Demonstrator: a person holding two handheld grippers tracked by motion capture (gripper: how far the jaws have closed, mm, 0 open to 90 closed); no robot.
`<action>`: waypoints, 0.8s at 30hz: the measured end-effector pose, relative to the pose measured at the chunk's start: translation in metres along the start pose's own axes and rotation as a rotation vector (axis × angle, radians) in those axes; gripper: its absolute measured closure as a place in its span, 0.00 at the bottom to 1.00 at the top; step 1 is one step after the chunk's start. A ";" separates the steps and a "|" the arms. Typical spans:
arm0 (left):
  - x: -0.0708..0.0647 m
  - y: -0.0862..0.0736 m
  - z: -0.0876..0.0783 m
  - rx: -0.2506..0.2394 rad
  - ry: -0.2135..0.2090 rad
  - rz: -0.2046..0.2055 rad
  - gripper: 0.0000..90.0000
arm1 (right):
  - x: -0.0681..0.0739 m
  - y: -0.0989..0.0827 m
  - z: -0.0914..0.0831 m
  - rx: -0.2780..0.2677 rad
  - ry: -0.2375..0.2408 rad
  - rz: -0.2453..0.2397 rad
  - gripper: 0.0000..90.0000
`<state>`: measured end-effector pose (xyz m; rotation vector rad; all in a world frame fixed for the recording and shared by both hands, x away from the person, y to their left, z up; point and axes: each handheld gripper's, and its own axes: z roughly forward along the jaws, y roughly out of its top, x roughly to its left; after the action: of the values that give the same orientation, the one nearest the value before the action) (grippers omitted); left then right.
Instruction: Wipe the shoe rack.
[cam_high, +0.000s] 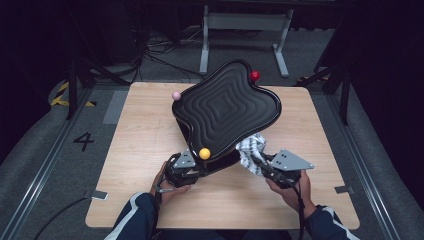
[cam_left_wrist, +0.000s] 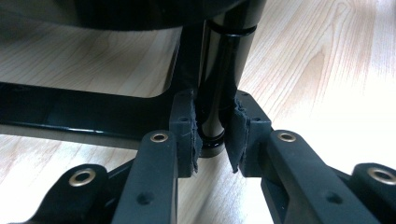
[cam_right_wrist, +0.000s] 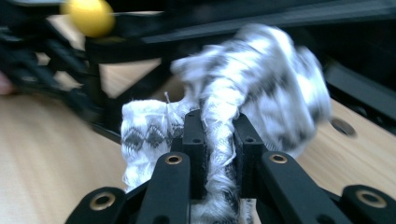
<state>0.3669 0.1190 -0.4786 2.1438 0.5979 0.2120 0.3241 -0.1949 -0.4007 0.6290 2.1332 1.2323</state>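
A black wavy-edged tray (cam_high: 225, 102) with ridged rings stands tilted on a black frame on the wooden table (cam_high: 145, 150). Coloured balls top its corner posts: yellow (cam_high: 204, 153), pink (cam_high: 176, 95), red (cam_high: 255, 75). My left gripper (cam_high: 192, 167) sits at the near corner, shut on a black post (cam_left_wrist: 219, 84) of the frame, under the yellow ball. My right gripper (cam_high: 257, 161) is shut on a bunched white and grey patterned cloth (cam_right_wrist: 252, 93), held up against the tray's near right edge (cam_high: 252, 145). The yellow ball (cam_right_wrist: 88, 16) appears at the upper left of the right gripper view.
The person's hands and dark sleeves (cam_high: 135, 215) come in at the table's near edge. Beyond the table stand a white metal stand (cam_high: 245, 30) and loose cables on the grey floor. A floor marking "4" (cam_high: 83, 141) lies to the left.
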 end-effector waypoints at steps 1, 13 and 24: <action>0.000 0.000 0.000 0.000 0.000 0.000 0.81 | 0.005 0.002 0.003 -0.003 0.006 -0.022 0.88; -0.001 0.002 0.002 0.001 0.001 -0.001 0.81 | 0.060 0.025 0.039 -0.027 0.141 -0.146 0.88; -0.001 0.002 0.002 0.000 -0.007 -0.001 0.81 | 0.057 0.028 0.045 -0.023 0.122 -0.163 0.88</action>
<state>0.3676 0.1162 -0.4787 2.1439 0.5952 0.2041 0.3175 -0.1183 -0.4086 0.3705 2.2180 1.2304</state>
